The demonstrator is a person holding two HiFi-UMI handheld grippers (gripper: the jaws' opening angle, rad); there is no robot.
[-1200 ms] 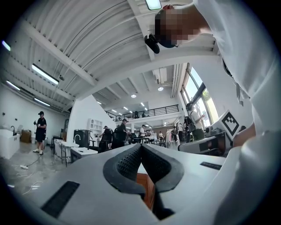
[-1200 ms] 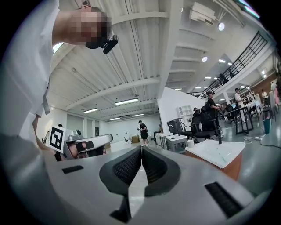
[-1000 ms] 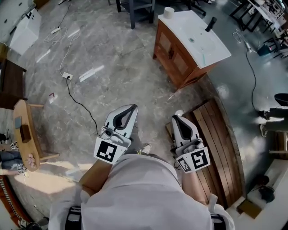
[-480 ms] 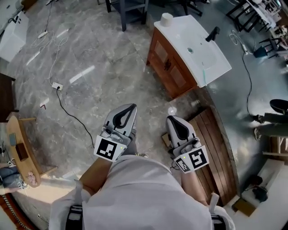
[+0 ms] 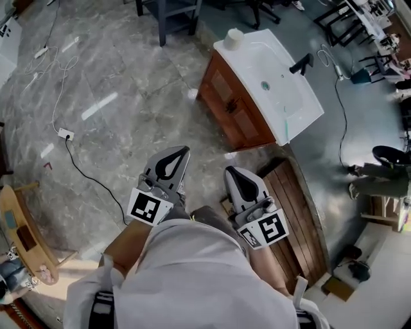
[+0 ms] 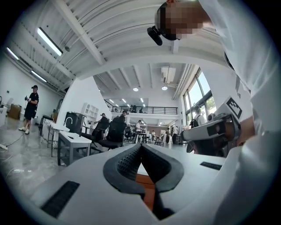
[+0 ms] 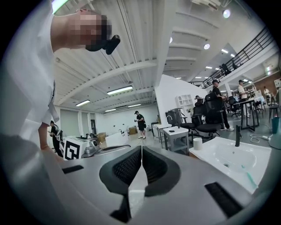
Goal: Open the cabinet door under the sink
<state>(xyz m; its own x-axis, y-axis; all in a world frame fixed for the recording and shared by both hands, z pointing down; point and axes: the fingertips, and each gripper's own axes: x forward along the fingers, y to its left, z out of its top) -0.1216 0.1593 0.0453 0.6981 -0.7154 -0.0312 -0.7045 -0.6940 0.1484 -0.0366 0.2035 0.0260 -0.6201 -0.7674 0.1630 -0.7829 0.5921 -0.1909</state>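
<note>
The brown wooden sink cabinet (image 5: 226, 106) stands on the floor ahead with its panelled doors closed, facing down-left in the head view. It carries a white basin top (image 5: 273, 83), a black faucet (image 5: 300, 63) and a white cup (image 5: 232, 37). My left gripper (image 5: 174, 153) and right gripper (image 5: 229, 172) are held side by side in front of the person's body, both shut and empty, well short of the doors. The left gripper view shows shut pads (image 6: 141, 146) with a strip of brown cabinet wood (image 6: 147, 186) behind them. Beyond the right gripper's shut jaws (image 7: 141, 148) lies the basin (image 7: 232, 160).
A dark slatted wooden board (image 5: 298, 212) lies on the floor right of my right gripper. A cable with a power strip (image 5: 64, 133) runs over the grey floor at left, near a round wooden table (image 5: 19, 231). A grey table (image 5: 173, 13) stands beyond. People stand in the background.
The person has walked toward the sink cabinet, which has come closer and slid down-left in the head view. Both grippers travelled along with the body, still shut.
</note>
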